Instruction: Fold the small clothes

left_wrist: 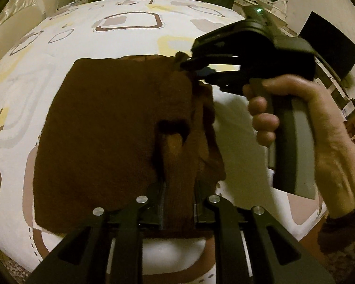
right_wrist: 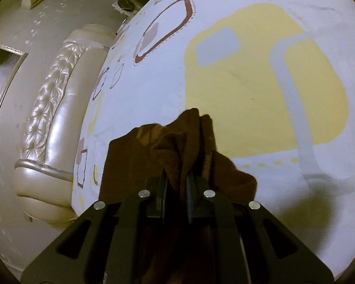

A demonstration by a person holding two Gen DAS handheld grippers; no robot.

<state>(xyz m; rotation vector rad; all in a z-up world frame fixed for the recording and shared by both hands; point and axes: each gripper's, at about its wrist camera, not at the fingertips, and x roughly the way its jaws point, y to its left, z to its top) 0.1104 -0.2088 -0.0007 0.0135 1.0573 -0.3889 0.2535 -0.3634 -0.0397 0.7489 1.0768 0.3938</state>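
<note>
The brown cloth (left_wrist: 111, 127) lies spread on the patterned bedsheet (left_wrist: 130, 40), its edge toward three o'clock lifted, pinched at six o'clock by the left gripper (left_wrist: 177, 189) and at one o'clock by the right gripper (left_wrist: 189, 67), held in a hand (left_wrist: 303, 127).

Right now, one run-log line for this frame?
stage: mid-fold | left gripper: shut on brown cloth edge | right gripper: shut on bunched cloth corner | surface: patterned bedsheet

Both claws are matte black with round silver screws (left_wrist: 142, 199); right claw (left_wrist: 189, 65) shows a green light (left_wrist: 258, 10).
</note>
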